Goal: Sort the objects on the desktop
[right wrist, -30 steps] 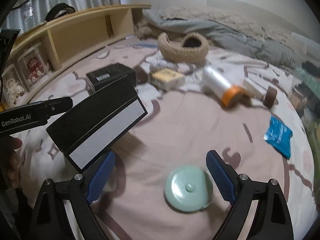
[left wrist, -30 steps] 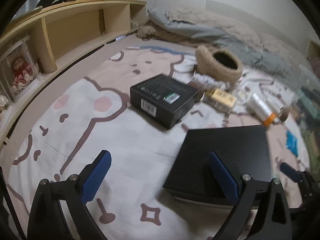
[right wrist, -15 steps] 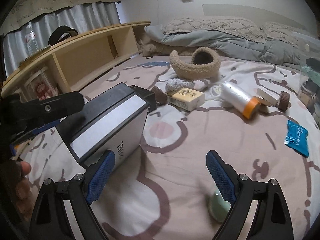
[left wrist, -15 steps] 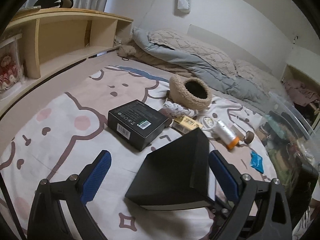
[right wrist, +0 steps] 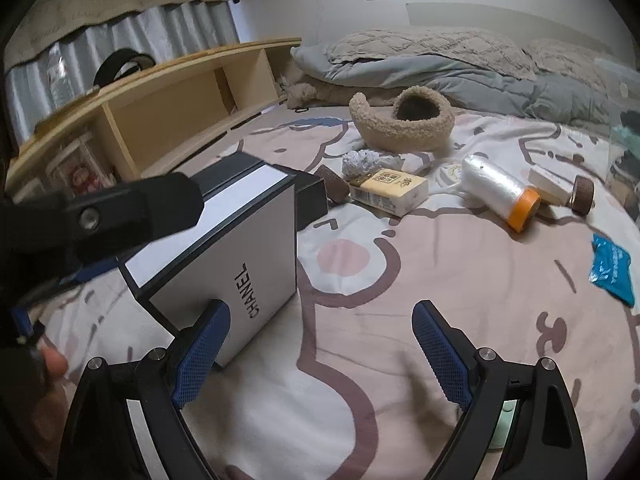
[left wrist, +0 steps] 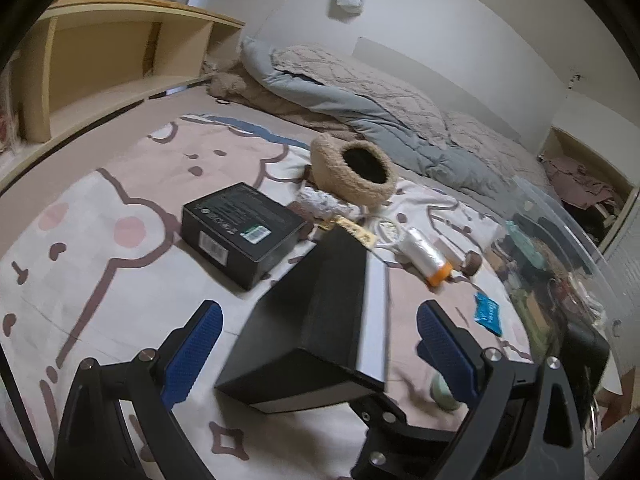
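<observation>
The things lie on a bed [right wrist: 400, 360] with a pink cartoon sheet, and both tools are held low above it.

The left tool [left wrist: 318, 344] has its two blue pads wide apart. Between them, seen from the left wrist camera, stands the big black and white box [left wrist: 316, 336]; it is tilted on one edge, and its white side faces right. I cannot tell if either pad touches the box. In the right wrist view the same box [right wrist: 236, 252] shows the word CHANEL on its white face, and the black body of the left tool sits just in front of its top left corner.

The right tool [right wrist: 320, 352] is open too, with nothing between its fingers. Its left pad [right wrist: 202, 354] is just beside the lower edge of the box; I cannot tell if they touch. A pale green round thing [right wrist: 506, 420] is partly hidden behind the right finger.

Behind the big box lies a smaller black box [left wrist: 240, 232] with a barcode label, flat on the sheet. Farther back are a beige fluffy hat [right wrist: 402, 124], a yellow packet [right wrist: 388, 190], a white roll with an orange end [right wrist: 500, 196] and a small brown cap [right wrist: 582, 200]. A blue sachet [right wrist: 612, 268] lies well apart on the right. A wooden shelf [right wrist: 160, 108] runs along the left side of the bed, and a grey quilt [right wrist: 440, 60] is piled at the far end.
</observation>
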Demonstrator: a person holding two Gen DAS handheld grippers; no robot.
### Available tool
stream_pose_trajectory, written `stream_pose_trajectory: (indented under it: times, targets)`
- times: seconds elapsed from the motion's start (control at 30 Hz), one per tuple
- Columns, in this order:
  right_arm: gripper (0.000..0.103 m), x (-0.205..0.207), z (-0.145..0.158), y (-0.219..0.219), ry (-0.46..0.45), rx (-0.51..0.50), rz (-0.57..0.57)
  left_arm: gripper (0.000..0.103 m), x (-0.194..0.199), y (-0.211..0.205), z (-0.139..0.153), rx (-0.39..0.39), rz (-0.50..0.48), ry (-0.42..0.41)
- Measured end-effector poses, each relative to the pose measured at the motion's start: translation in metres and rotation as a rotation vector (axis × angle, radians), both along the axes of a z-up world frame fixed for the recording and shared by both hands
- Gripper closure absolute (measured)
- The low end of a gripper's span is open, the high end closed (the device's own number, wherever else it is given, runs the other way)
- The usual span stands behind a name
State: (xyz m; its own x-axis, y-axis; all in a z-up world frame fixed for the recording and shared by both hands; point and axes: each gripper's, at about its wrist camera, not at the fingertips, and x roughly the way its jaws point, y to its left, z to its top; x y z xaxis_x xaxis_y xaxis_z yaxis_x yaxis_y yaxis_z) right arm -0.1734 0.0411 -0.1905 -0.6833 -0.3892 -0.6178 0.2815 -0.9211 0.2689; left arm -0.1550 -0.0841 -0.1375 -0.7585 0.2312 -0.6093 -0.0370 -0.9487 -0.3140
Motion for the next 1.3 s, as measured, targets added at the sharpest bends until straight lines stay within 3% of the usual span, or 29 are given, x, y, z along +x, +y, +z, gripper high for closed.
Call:
stream_pose_trajectory:
  times: [0.27, 0.67, 0.73, 0.9, 1.03, 1.3]
  targets:
    - [0.011, -0.002, -0.005, -0.002, -0.041, -0.082, -0.019, 0.004, 0.0, -0.002, -0.001, 0.026, -0.018, -0.01]
    - [0.011, 0.002, -0.015, -0.009, -0.097, -0.179, 0.0, 0.007, -0.004, -0.018, -0.014, -0.001, 0.048, -0.078]
    - [0.011, 0.004, -0.016, -0.013, -0.098, -0.172, 0.007, 0.018, -0.004, -0.018, -0.015, -0.005, 0.045, -0.083]
    - [0.011, 0.004, -0.015, -0.015, -0.101, -0.163, 0.009, 0.028, -0.003, -0.016, -0.021, -0.049, 0.044, -0.107]
    - [0.011, 0.004, -0.018, -0.015, -0.114, -0.15, 0.005, 0.038, -0.004, -0.02, -0.025, -0.042, 0.052, -0.123]
    - [0.011, 0.011, -0.021, -0.013, -0.148, -0.086, 0.021, 0.042, -0.007, -0.018, -0.031, -0.066, 0.058, -0.152]
